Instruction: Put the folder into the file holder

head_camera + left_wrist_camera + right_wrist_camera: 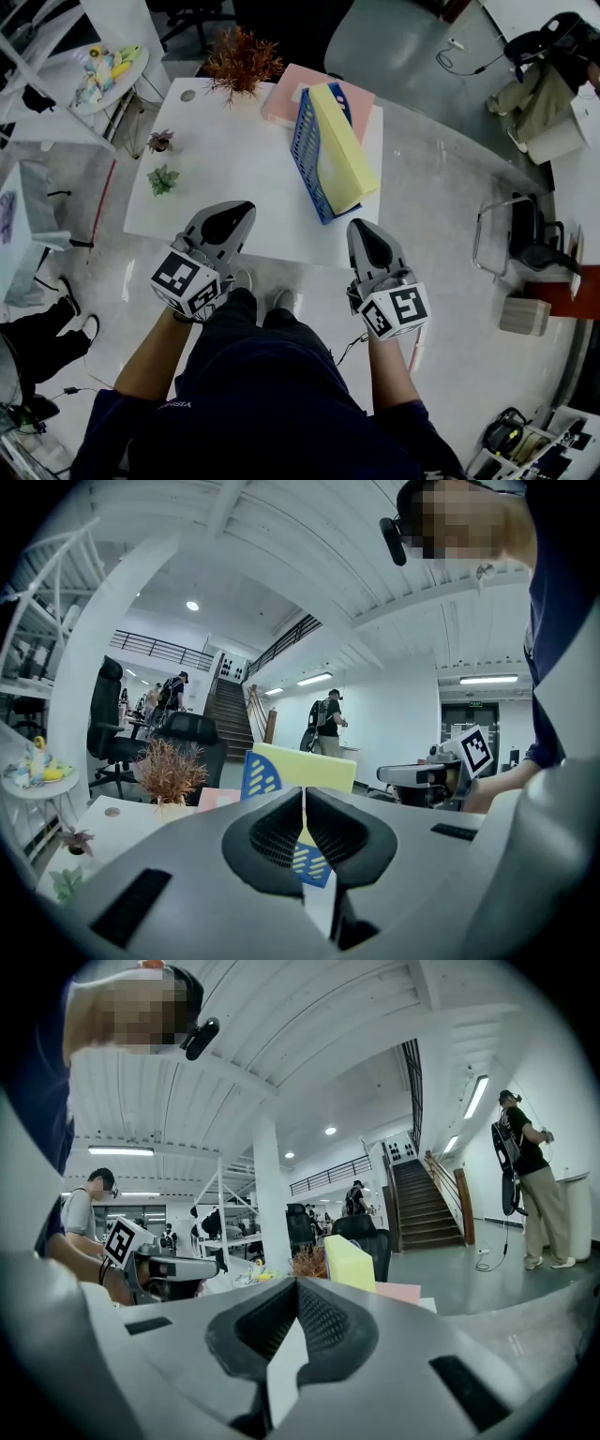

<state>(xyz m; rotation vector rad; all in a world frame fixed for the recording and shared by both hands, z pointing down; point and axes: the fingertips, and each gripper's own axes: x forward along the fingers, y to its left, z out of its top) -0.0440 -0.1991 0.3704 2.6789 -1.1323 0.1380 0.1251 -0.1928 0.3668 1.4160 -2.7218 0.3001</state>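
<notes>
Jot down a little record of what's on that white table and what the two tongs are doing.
surface: white table
holder: blue file holder, on the table's right part
folder: yellow folder, sitting in the holder
behind the holder: pink sheet, partly hidden
plants: russet plant, purple plant, green plant, all on the left part
left tongs: shut, nothing between them, at the table's near edge
right tongs: shut, nothing between them, at the near edge
</notes>
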